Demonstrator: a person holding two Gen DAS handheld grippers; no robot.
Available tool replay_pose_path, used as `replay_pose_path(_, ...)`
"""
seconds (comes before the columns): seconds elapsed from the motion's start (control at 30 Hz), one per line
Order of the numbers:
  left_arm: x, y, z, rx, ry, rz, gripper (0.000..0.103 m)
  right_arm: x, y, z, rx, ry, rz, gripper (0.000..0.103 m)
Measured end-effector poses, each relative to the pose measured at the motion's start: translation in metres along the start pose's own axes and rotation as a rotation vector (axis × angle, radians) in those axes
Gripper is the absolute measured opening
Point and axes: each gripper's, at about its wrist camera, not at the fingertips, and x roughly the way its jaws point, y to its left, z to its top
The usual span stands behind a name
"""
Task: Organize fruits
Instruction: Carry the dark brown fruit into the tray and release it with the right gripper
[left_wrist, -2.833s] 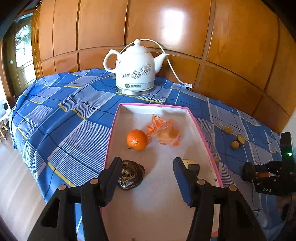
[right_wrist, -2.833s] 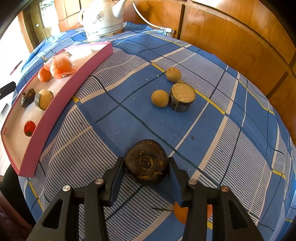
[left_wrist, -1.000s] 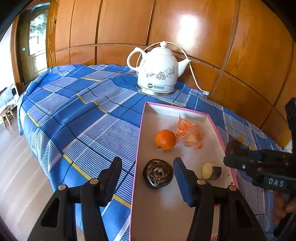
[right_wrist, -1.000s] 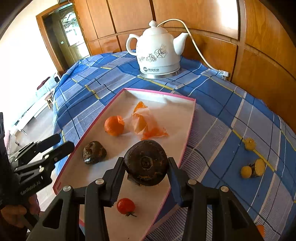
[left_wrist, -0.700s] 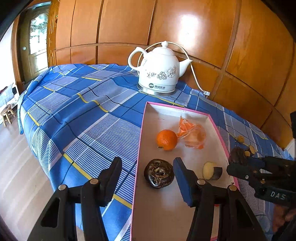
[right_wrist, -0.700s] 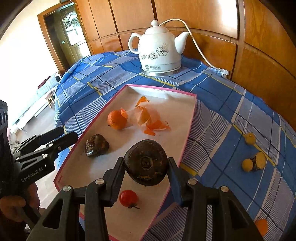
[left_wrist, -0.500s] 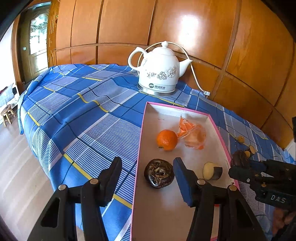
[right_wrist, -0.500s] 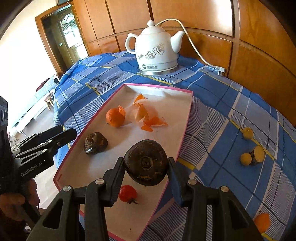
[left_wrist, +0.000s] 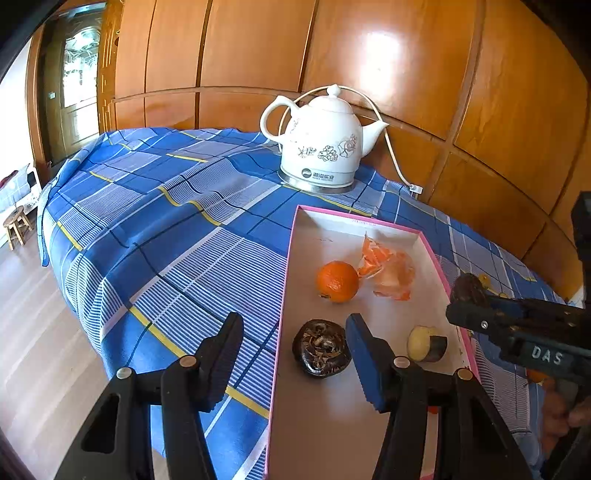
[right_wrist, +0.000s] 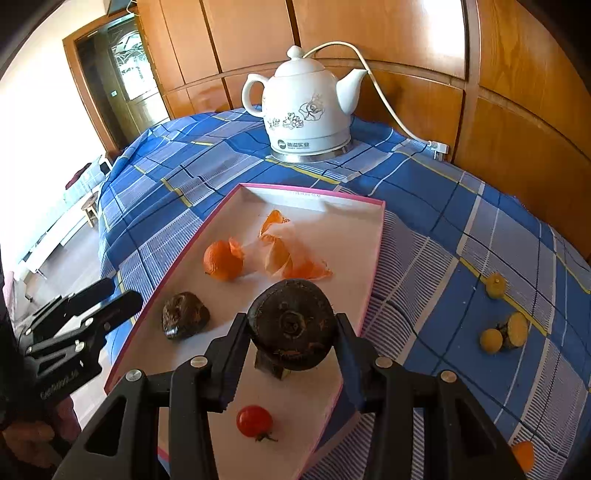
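My right gripper (right_wrist: 291, 326) is shut on a dark round water chestnut (right_wrist: 291, 323) and holds it above the pink-rimmed tray (right_wrist: 375, 258). In the left wrist view it shows at the right (left_wrist: 469, 295). In the tray lie an orange (right_wrist: 221, 260), orange peel (right_wrist: 288, 254), a dark shrivelled fruit (right_wrist: 184, 314), a cherry tomato (right_wrist: 255, 421) and a cut piece (left_wrist: 426, 343). My left gripper (left_wrist: 295, 354) is open and empty over the tray's near left rim, close to the dark fruit (left_wrist: 321, 349).
A white electric kettle (right_wrist: 308, 107) with a cord stands behind the tray. On the blue checked cloth at the right lie small yellow fruits (right_wrist: 491, 339), a cut piece (right_wrist: 515, 328) and an orange bit (right_wrist: 522, 454). The table edge drops off at the left.
My right gripper carried the water chestnut from the cloth to above the tray and has moved a little further forward over it. The left gripper has hardly moved in the last second.
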Motion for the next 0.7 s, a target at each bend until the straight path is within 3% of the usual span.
replay_pose_path(0.37,0.002,-0.003,-0.003,0.013,0.007,-0.001,0.058,0.039,-0.01,0.001,0.044,0.074,-0.003,0.047)
replay_pose_path(0.7,0.002,-0.006,-0.005,0.026,0.008,0.001,0.058,0.024,-0.004,-0.005,0.039,0.016,0.012,0.048)
